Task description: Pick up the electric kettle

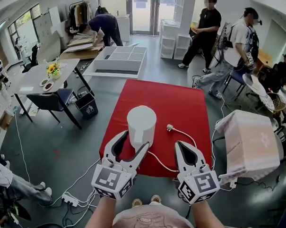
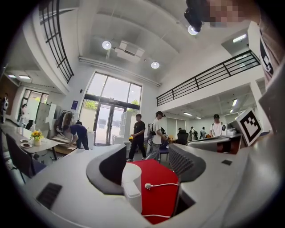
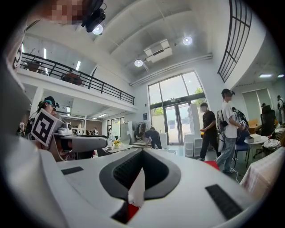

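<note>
A white electric kettle (image 1: 142, 125) stands upright near the front of the red-covered table (image 1: 180, 105). Its white cord and plug (image 1: 170, 128) lie on the cloth to its right. My left gripper (image 1: 133, 145) is open, and its jaws spread to either side of the kettle's near side without pressing on it. In the left gripper view the kettle (image 2: 130, 178) sits close to the left jaw, with the plug (image 2: 147, 186) between the jaws further off. My right gripper (image 1: 188, 149) is shut and empty at the table's front edge, right of the kettle. Its jaws (image 3: 141, 171) meet.
A white cloth-covered box (image 1: 251, 144) stands right of the table. A power strip with cables (image 1: 71, 199) lies on the floor at front left. Further back are a white shelf unit (image 1: 117, 60), a black bin (image 1: 87, 105), a table with flowers (image 1: 46, 75) and several people.
</note>
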A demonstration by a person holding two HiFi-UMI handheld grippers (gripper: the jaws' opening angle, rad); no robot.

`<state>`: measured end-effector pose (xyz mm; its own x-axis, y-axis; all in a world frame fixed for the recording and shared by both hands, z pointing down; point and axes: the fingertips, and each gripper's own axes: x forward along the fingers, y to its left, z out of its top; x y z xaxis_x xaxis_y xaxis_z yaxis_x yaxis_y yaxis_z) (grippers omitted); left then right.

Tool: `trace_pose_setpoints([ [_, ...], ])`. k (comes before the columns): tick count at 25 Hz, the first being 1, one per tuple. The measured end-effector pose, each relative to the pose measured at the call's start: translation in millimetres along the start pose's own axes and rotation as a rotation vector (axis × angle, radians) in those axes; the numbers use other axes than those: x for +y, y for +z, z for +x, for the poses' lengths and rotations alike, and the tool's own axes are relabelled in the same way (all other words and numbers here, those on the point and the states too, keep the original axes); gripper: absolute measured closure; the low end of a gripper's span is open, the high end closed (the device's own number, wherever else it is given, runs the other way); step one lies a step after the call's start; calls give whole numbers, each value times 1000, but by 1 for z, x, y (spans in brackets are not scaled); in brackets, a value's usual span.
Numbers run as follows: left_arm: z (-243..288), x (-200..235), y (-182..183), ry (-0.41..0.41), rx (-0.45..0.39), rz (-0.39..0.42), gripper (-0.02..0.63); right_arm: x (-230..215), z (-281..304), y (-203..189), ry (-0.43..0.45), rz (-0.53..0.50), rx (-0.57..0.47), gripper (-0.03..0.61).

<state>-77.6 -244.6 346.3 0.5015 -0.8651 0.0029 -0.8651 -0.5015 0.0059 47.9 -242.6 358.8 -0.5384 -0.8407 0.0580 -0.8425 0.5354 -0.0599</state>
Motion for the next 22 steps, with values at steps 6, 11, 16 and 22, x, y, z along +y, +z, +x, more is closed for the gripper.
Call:
trace_pose_setpoints([
  [6,2,-5,0,-23,19,21,333,-3,-3,1,-5,4,3,574],
  [11,7,-5,-10,-43,39,21,333,-6,0,-3,-7,6,3,574],
  [16,10,-5,-24,-71,67,18,333,-8,2,-5,-10,6,11,574],
  [22,15,0,-53,-74,117,8,333,-13,3,-8,-14,8,11,574],
])
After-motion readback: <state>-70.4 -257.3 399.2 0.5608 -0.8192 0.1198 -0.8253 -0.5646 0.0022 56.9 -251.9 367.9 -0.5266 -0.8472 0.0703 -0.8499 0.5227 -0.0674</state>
